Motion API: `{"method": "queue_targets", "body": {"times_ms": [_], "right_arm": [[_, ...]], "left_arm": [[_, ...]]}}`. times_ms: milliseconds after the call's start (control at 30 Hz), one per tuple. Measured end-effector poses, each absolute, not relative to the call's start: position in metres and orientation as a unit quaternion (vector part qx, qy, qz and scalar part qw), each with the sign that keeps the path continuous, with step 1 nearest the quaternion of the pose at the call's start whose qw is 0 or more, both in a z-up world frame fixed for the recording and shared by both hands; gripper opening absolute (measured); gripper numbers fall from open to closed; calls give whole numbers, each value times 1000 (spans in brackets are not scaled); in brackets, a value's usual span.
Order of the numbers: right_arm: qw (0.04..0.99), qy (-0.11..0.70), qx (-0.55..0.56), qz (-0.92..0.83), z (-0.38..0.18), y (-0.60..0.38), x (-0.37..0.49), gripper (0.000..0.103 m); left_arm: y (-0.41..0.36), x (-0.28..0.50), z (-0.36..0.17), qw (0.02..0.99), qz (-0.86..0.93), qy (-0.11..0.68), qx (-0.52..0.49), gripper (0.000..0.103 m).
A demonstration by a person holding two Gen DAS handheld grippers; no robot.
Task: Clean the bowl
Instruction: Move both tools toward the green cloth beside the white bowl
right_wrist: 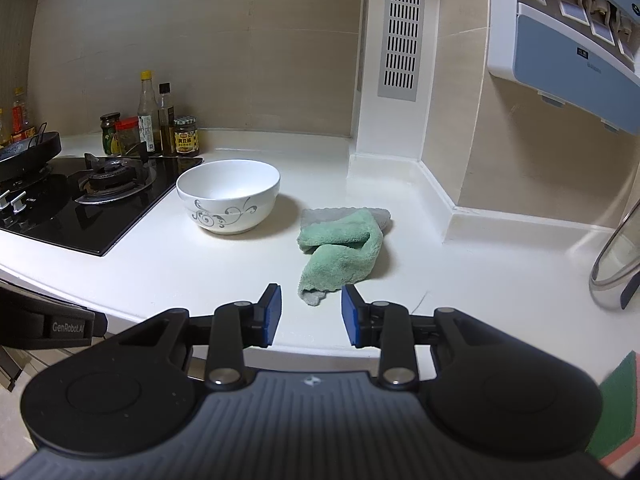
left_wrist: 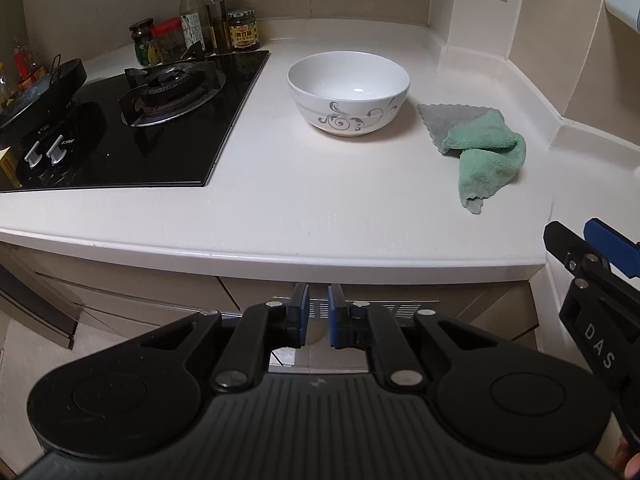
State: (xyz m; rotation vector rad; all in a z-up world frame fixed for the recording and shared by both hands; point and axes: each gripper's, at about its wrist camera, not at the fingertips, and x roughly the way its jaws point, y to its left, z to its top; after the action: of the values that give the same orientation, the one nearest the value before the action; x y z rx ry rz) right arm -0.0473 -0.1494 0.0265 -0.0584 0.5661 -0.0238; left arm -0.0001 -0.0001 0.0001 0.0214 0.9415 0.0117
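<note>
Nearest the right wrist camera, the right gripper (right_wrist: pixel 311 314) hangs over the front edge of the counter (right_wrist: pixel 460 280) with its jaws spread wide and nothing between them; the tail of the cloth (right_wrist: pixel 340 248) lies just beyond its blue pads. The left gripper (left_wrist: pixel 317 314) sits lower, in front of the counter edge and above the cabinet fronts, its jaws drawn in to a narrow gap and empty.

Further in, the green and grey cloth lies crumpled, folded over itself. Just to its left, apart from it, the white bowl (left_wrist: pixel 349 92) with the grey scroll pattern stands upright near the edge of the black hob (left_wrist: pixel 132 136). It looks empty inside. Behind the hob, jars and bottles (left_wrist: pixel 200 28) crowd the wall.

Neither cloth nor bowl is in hand, so the cleaning seems not yet begun. The risks from here are judgement only. A pinch on the thin tail of the cloth may lift one layer and let the bulk trail. The bowl is glazed and round: wiping it without the left gripper steadying the rim could push it sliding toward the hob or tip it. The narrow left jaws would need to open further to take the rim.
</note>
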Motion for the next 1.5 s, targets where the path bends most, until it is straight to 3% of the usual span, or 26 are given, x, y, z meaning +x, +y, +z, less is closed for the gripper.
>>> {"method": "queue_targets", "body": {"times_ms": [1500], "right_arm": [[947, 319, -31, -31, 10, -152, -28, 28]], "left_arm": [[1, 23, -16, 876, -21, 481, 5, 10]]}}
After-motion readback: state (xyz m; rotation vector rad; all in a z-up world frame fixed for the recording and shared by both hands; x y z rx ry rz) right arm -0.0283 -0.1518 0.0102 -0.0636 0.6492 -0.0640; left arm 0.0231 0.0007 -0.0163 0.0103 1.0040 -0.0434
